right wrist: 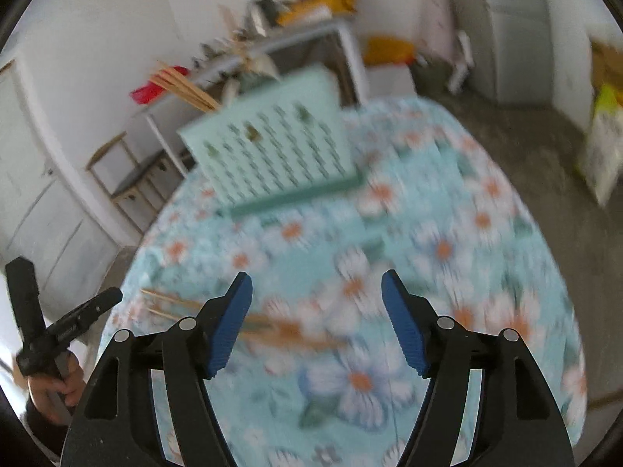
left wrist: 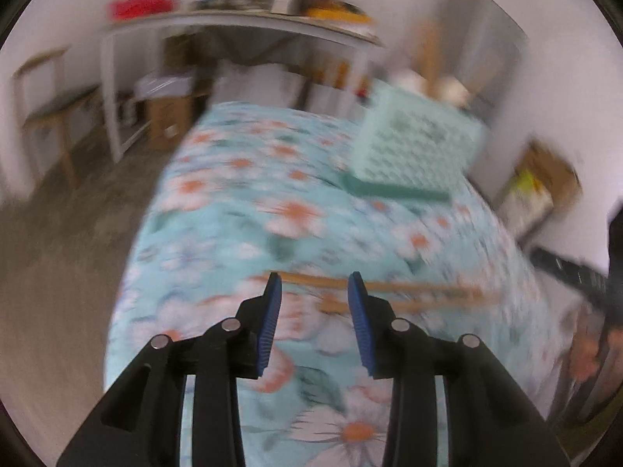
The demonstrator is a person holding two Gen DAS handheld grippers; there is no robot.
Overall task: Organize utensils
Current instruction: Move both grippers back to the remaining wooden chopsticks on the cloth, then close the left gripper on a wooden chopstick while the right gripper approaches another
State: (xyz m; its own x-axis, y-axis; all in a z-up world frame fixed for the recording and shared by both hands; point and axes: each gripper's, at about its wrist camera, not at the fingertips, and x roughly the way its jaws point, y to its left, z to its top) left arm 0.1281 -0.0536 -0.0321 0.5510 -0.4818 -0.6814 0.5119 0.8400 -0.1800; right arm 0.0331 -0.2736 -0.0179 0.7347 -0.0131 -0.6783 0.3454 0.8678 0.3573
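Note:
Wooden chopsticks (left wrist: 420, 292) lie loose on the round floral table (left wrist: 241, 210); they also show in the right wrist view (right wrist: 272, 325). A mint-green perforated utensil rack (left wrist: 418, 150) stands at the far side, seen too in the right wrist view (right wrist: 272, 151), with several chopsticks (right wrist: 185, 87) sticking out of it. My left gripper (left wrist: 314, 284) is open and empty, just above the chopsticks' left ends. My right gripper (right wrist: 316, 284) is open and empty, above the table beyond the chopsticks. Both views are motion-blurred.
A white workbench (left wrist: 233, 27) with clutter stands behind the table. A wooden chair (right wrist: 124, 171) stands by the wall. Cardboard boxes (left wrist: 545, 179) and a bag (right wrist: 601, 144) sit on the floor. The other hand-held gripper (right wrist: 58, 327) shows at the left edge.

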